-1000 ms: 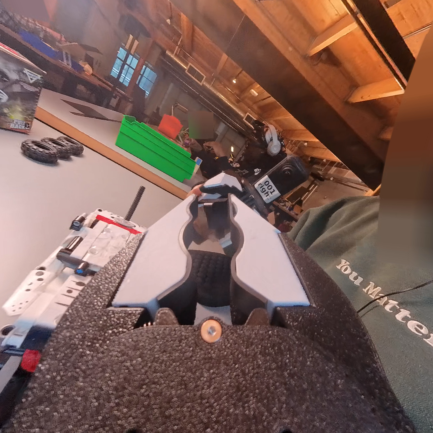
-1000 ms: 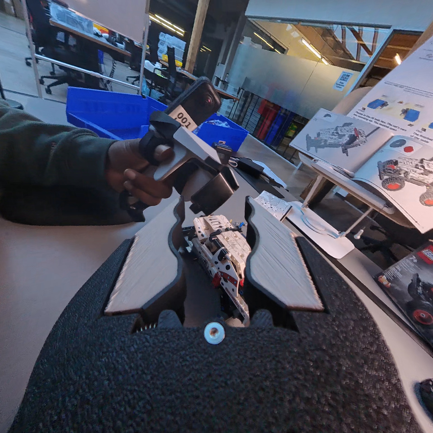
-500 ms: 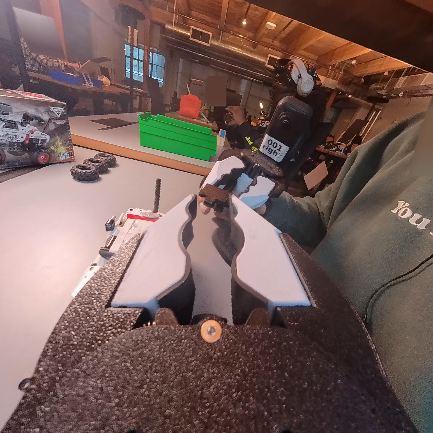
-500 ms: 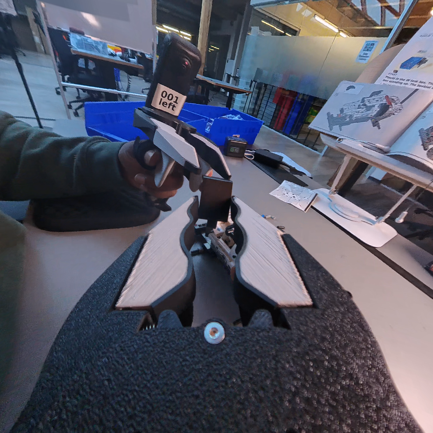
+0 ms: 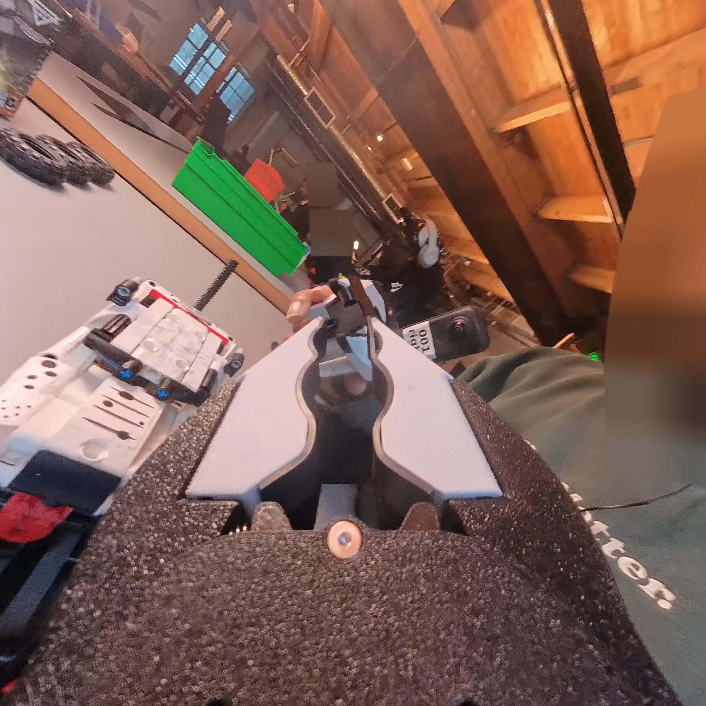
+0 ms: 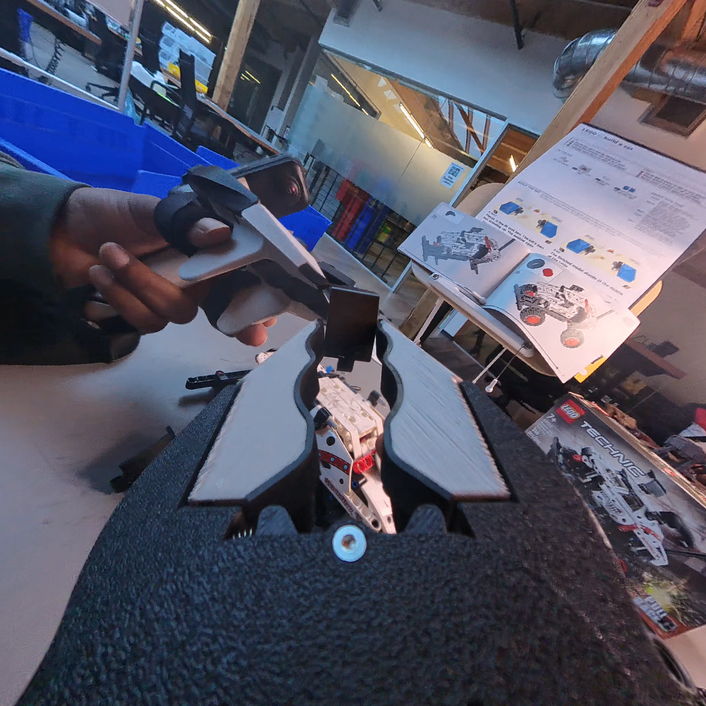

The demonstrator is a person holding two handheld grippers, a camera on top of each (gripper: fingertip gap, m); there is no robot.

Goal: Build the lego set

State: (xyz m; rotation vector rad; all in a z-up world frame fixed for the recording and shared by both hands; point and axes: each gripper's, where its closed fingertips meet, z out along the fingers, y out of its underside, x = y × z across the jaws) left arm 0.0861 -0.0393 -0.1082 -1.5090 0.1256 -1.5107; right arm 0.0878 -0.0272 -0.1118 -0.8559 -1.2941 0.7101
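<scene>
The white lego truck (image 6: 351, 439) with red and black parts sits in the gap between my right gripper's (image 6: 349, 324) fingers, which close against its sides. In the left wrist view the truck (image 5: 126, 374) lies close on the left, beside my left gripper (image 5: 347, 328). The left gripper's jaws stand a narrow gap apart with nothing seen between them. The two grippers point at each other, tip to tip. The left gripper's dark fingertip (image 6: 351, 328) is at my right gripper's tips. A thin black antenna (image 5: 216, 282) stands at the truck's far end.
Three black tyres (image 5: 49, 160) lie far left on the grey table (image 5: 76, 248). A green bin (image 5: 237, 214) stands behind. An open instruction booklet (image 6: 535, 286) rests on a stand. The set's box (image 6: 630, 508) lies right. Blue bins (image 6: 76, 133) stand at back left. A black lego beam (image 6: 214, 378) lies on the table. Both grippers' tips are close together, under 4 cm apart.
Both views have tilted and come in closer. The truck has gone from just past my right gripper's tips to inside its gap. It now looks larger beside the left gripper.
</scene>
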